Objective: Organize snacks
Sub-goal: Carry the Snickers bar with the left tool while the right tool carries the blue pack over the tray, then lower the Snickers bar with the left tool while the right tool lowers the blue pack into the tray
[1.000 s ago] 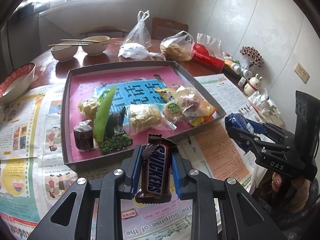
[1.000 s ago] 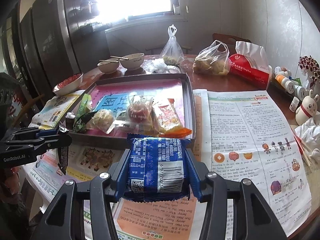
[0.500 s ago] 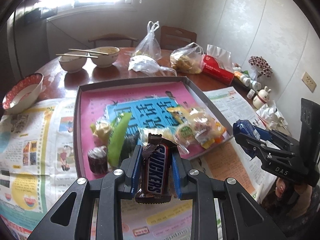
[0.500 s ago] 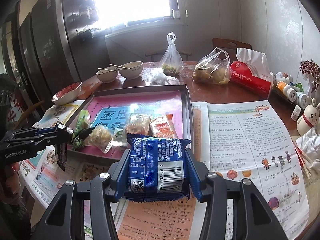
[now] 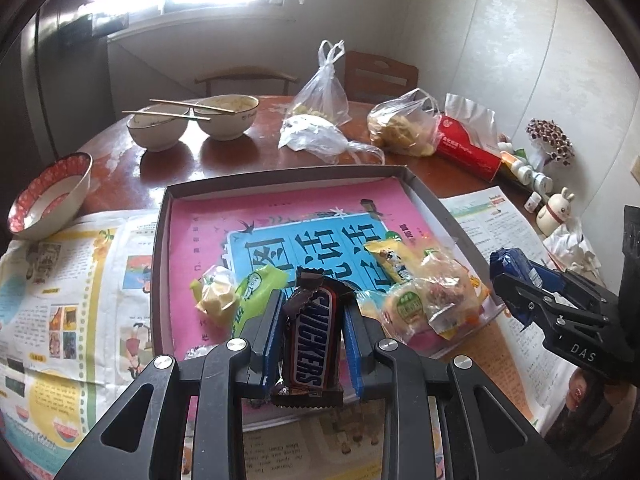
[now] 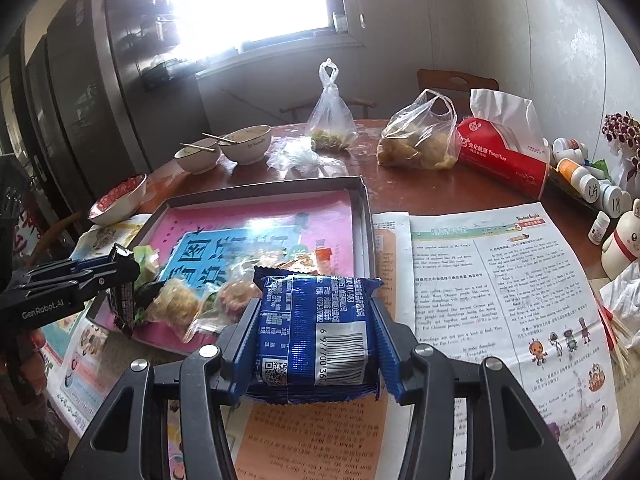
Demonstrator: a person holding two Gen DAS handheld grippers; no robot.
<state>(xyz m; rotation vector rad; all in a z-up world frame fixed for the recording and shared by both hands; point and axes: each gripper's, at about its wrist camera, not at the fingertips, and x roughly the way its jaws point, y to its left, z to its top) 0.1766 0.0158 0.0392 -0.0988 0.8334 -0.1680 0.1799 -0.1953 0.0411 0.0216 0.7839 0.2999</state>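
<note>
Taking stock of the table at that moment: left gripper [image 5: 312, 344], clenched on a Snickers bar [image 5: 311, 344], bar upright between the blue pads. Since a second before, this gripper had advanced from short of the tray [image 5: 280, 174] to over its near edge, so the bar hung directly above the pink liner, just ahead of the near wall. Ahead and left of the bar: a yellow-wrapped sweet [image 5: 216, 298] and a green packet [image 5: 256, 292]; ahead and right: a heap of clear-wrapped pastries [image 5: 428, 300], all lying inside the tray. Right gripper [image 6: 316, 340], grasping a blue biscuit pack [image 6: 316, 328], barcode side up; it had crept forward as well, yet the pack was still held over the newspaper [image 6: 500, 280], just short of the tray's near right corner. Beyond the tray, well apart: two bowls with chopsticks [image 5: 192, 122], plastic bags [image 5: 404, 124], a red tissue pack [image 5: 468, 150]. Judgement: the bar looked ready to be lowered and let go among the others; the biscuit pack needed a further short carry forward and left before release.
</note>
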